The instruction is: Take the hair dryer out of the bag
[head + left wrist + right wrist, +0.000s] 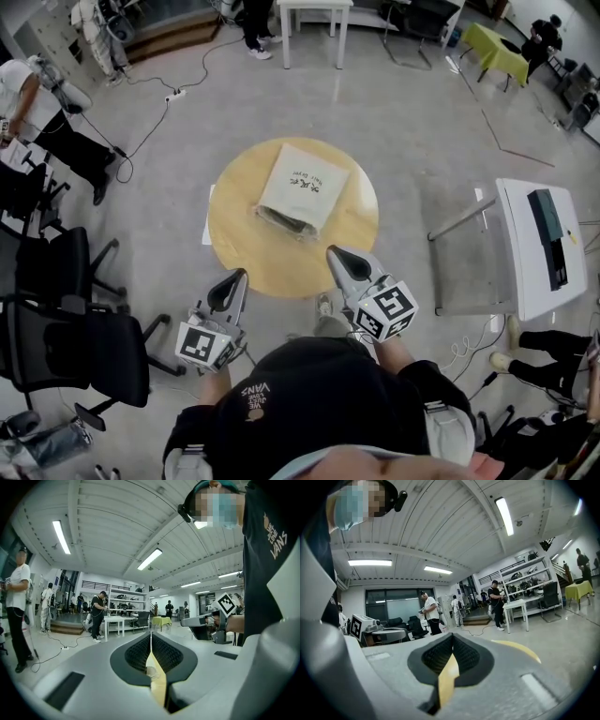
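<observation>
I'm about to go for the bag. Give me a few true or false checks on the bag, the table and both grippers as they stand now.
1. The bag lies flat on the round table. True.
2. The left gripper is shut on the bag. False: its jaws are together with nothing between them, and it is near the table's near edge, apart from the bag.
3. The right gripper has its jaws together and holds nothing. True.
4. The hair dryer lies out on the table beside the bag. False: no hair dryer shows outside the bag.
</observation>
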Available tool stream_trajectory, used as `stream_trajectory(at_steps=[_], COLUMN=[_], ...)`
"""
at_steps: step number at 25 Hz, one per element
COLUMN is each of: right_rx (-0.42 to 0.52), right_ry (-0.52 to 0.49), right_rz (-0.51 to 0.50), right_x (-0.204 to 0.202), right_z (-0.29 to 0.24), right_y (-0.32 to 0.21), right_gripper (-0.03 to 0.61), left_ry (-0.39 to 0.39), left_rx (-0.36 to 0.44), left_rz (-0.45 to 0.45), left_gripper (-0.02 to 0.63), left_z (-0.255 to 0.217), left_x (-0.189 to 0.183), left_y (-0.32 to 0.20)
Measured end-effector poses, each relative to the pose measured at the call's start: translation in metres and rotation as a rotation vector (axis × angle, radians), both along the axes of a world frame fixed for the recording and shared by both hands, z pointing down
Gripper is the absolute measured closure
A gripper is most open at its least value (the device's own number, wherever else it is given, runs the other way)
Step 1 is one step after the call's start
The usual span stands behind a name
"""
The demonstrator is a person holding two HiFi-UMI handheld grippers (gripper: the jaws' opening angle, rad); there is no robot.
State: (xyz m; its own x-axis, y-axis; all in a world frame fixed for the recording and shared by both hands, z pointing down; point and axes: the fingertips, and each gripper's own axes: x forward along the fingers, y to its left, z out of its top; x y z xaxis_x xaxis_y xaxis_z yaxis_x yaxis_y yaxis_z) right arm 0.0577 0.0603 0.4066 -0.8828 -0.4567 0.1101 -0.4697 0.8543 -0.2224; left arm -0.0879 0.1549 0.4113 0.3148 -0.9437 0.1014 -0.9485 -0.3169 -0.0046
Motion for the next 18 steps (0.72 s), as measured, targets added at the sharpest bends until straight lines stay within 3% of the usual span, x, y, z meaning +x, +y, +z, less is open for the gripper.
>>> stream_trajectory(at_steps=[15,18], right_rx=[-0.019,-0.025], right_ry=[0.01,0.015], right_rz=[-0.083,-0.104], right_x=[-0.003,-0.003], right_z=[0.015,0.02], right_y=[-0.106,-0.12], right_gripper=[0.58,0.58], left_ry=[-0.025,0.011], left_rx=[-0.058,-0.063], left_rz=[-0.03,-0.029], left_gripper=[0.595,0.595], left_z=[0.017,0.021], left_x=[0.019,0.024], left_y=[-0.112,-0.125])
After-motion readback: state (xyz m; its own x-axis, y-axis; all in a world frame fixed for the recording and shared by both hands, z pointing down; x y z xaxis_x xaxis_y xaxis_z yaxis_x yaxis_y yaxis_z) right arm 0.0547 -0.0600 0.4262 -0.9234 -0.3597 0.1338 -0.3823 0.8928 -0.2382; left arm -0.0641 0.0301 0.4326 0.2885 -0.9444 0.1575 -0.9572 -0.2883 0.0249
